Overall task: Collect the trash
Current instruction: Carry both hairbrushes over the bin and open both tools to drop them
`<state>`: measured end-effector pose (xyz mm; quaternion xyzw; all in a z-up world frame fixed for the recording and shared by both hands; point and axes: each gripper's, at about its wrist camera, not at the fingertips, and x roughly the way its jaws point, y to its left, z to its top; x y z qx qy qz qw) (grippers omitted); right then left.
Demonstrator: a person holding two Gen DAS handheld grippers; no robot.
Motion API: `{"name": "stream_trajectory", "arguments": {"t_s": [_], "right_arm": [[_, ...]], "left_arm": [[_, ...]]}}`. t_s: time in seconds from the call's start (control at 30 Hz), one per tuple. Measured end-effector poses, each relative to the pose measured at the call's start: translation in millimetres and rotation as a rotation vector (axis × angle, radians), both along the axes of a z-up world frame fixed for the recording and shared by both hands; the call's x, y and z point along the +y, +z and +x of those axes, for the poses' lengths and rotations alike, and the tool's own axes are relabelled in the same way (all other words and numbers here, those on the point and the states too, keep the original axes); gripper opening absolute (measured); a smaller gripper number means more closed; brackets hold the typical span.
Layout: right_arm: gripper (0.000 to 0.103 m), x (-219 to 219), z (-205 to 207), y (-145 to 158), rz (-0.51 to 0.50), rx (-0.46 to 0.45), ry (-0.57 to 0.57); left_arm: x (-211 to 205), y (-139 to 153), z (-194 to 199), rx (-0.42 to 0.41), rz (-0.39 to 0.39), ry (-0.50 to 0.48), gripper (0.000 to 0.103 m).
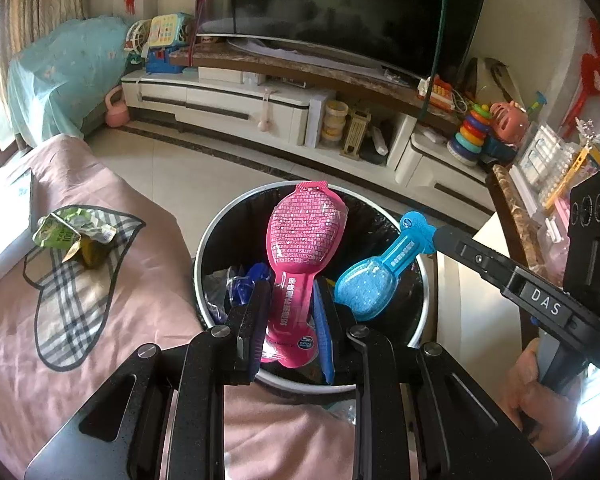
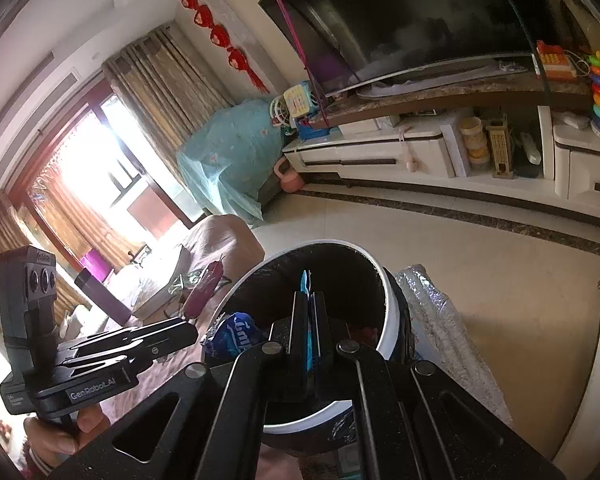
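Observation:
My left gripper (image 1: 292, 296) is shut on a pink spoon-shaped packet (image 1: 304, 248) and holds it over the round bin (image 1: 208, 240), which has a black liner. My right gripper (image 2: 309, 300) is shut on a blue spoon-shaped packet (image 1: 374, 276), seen edge-on in the right wrist view (image 2: 309, 320), also over the bin (image 2: 392, 320). The right gripper shows in the left wrist view (image 1: 440, 236); the left gripper shows in the right wrist view (image 2: 192, 330). Blue wrappers (image 1: 248, 280) lie inside the bin. A crushed green carton (image 1: 74, 240) lies on the pink cloth at left.
The pink cloth (image 1: 100, 340) with a plaid heart patch covers the surface left of the bin. A TV (image 1: 340, 4) on a white cabinet (image 1: 220, 100) stands behind. Toys (image 1: 476, 132) and a cluttered table edge (image 1: 512, 216) are at right. Tiled floor (image 2: 440, 232) lies beyond the bin.

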<state>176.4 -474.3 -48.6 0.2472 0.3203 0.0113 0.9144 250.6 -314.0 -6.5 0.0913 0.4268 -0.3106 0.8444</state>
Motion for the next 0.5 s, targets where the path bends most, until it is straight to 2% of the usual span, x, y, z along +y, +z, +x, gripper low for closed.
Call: {"name": "stream_trajectory", "arguments": {"t_s": [0.17,0.23,0.3,0.37,0.4,0.43,0.5], "right_arm": [[0.004,0,7,-5,0.007,0.023,0.007],[0.007,-1,9,-6,0.013,0.028,0.007],[0.009,-2,11,-8,0.025,0.035,0.013],[0.02,-2,11,-10,0.032,0.039,0.012],[0.035,-1,10,-10,0.034,0.035,0.012],[0.042,-1,9,-9,0.036,0.03,0.012],[0.042,1,7,-8,0.035,0.027,0.012]], "left_arm": [[-6,-5,6,0.009,0.018,0.008,0.022],[-6,-6,8,0.022,0.021,0.014,0.029],[-6,-5,8,0.016,0.019,0.024,0.048],[-5,-4,7,-0.001,0.021,0.029,0.05],[-5,-3,6,-0.006,0.023,0.029,0.05],[-4,-2,5,-0.009,0.023,0.031,0.05],[0,-1,4,-0.012,0.019,0.036,0.051]]}}
